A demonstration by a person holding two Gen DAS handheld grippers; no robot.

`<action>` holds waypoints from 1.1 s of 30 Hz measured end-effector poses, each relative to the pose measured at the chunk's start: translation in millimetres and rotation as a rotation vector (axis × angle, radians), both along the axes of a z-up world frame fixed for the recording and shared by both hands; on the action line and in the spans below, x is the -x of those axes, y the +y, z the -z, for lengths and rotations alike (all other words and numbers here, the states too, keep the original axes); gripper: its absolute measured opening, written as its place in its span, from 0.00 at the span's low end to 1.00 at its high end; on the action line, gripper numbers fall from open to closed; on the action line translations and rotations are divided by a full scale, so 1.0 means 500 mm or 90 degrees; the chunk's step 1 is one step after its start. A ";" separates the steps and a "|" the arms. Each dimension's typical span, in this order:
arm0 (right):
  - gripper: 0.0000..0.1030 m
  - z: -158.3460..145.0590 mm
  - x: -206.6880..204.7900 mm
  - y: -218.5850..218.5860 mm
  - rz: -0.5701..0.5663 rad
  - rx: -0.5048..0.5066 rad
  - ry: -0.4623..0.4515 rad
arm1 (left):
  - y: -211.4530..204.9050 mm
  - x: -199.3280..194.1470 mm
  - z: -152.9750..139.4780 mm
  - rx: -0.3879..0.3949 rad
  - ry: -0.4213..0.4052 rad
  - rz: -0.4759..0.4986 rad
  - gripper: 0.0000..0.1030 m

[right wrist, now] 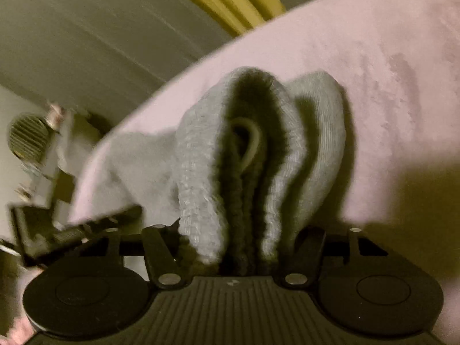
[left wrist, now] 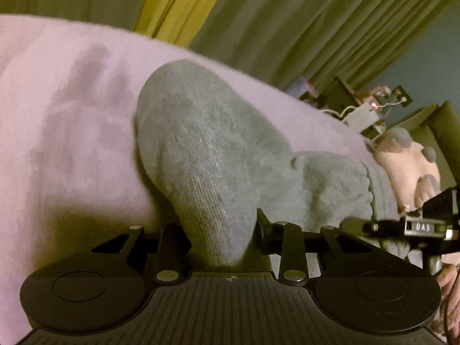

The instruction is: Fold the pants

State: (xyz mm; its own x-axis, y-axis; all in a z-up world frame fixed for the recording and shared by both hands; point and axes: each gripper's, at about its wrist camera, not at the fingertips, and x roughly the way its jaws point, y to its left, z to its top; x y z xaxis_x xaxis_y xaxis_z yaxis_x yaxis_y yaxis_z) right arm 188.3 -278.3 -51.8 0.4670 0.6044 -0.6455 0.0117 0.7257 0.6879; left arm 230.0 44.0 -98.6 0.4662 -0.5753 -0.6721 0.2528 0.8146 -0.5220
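A pale pink plush bedcover (left wrist: 72, 109) fills the middle of both views. Behind it, across the top of the frame, hang olive-green curtains (left wrist: 287, 28) with a yellow curtain panel (left wrist: 178, 3) between them. At right, a cluttered shelf (left wrist: 368, 109) stands against a bluish wall (left wrist: 431, 54). Light is dim and warm.

**What the two wrist views leave unclear**

Each claw's fingertips are buried under the grey knit fabric (left wrist: 207, 155), so whether the pads press it cannot be told. The clutter (left wrist: 371, 109) past the bed's far edge is too blurred to identify. A hand (left wrist: 448, 284) is cut off by the frame's edge.
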 end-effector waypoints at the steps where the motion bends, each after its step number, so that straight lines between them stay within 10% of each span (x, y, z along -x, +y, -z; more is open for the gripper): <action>1: 0.58 -0.013 -0.001 0.001 0.007 -0.009 -0.010 | 0.002 -0.002 -0.011 0.002 -0.011 -0.001 0.34; 7: 0.57 -0.101 -0.049 0.044 -0.001 0.001 -0.095 | 0.010 -0.054 -0.101 0.007 -0.071 -0.040 0.34; 10: 0.59 -0.124 -0.093 0.040 0.025 0.031 -0.122 | 0.025 -0.093 -0.110 -0.039 -0.065 -0.091 0.55; 12: 0.88 -0.132 -0.124 0.045 0.030 0.115 -0.121 | 0.032 -0.102 -0.106 -0.138 -0.058 -0.160 0.77; 14: 0.96 -0.140 -0.132 0.052 0.072 0.226 -0.120 | 0.039 -0.085 -0.102 -0.232 -0.071 -0.219 0.93; 24: 0.96 -0.054 -0.079 0.118 0.066 0.342 -0.005 | -0.001 0.023 0.007 -0.249 -0.022 -0.154 0.95; 33: 0.96 -0.060 -0.009 0.151 0.040 0.451 -0.123 | 0.009 0.059 0.003 -0.244 -0.032 -0.192 0.96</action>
State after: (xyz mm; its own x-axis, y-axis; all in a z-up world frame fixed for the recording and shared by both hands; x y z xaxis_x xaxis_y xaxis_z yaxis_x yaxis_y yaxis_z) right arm 192.7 -202.9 -21.6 0.6317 0.0413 -0.7741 -0.0053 0.9988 0.0489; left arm 200.7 48.4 -99.8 0.6120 -0.1251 -0.7809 -0.0071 0.9865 -0.1636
